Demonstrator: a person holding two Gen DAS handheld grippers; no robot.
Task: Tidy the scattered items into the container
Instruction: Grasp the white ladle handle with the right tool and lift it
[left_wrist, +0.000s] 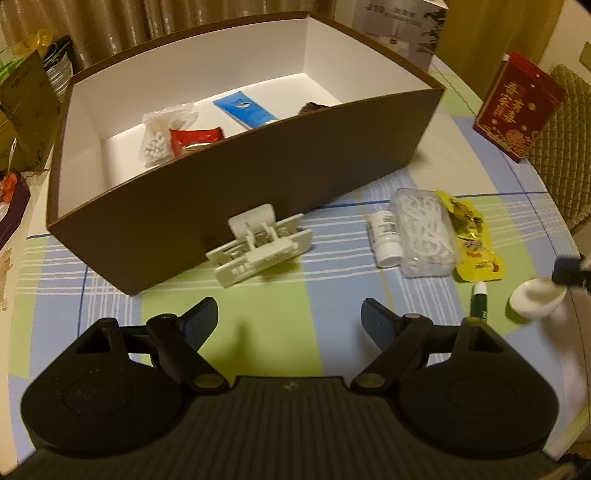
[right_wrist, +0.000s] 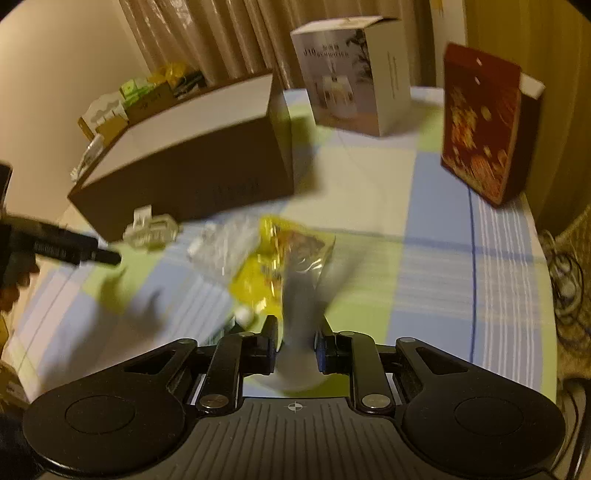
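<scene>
- My left gripper (left_wrist: 288, 317) hangs above the plaid blue, green and white tablecloth (left_wrist: 280, 306), jaws spread wide with nothing between them.
- My right gripper (right_wrist: 295, 341) has its jaws drawn narrow and clamped on a white ceramic spoon (right_wrist: 297, 332); the spoon's handle runs forward between the pads, blurred. In the left wrist view the same spoon (left_wrist: 535, 297) shows at the far right edge.
- The container, a large brown cardboard box with a white interior (left_wrist: 258, 173), stands open at the far left of the table.
- Inside the box I see a clear bag of white beads (left_wrist: 159, 138), a red snack wrapper (left_wrist: 195, 138), a blue and white tube (left_wrist: 245, 109) and a dark item at the right that I cannot identify.
- A white plastic clip (left_wrist: 260, 245) lies just beside the box's near wall; whether it touches, I cannot tell.
- Right of the clip, grouped together: a small white bottle (left_wrist: 384, 238), a clear plastic case of white floss picks (left_wrist: 424, 230) and a yellow foil snack packet (left_wrist: 471, 236).
- A green pen with a white cap (left_wrist: 479, 299) lies nearer, between the packet and the spoon.
- A red box with gold lettering (left_wrist: 517, 110) stands at the far right.
</scene>
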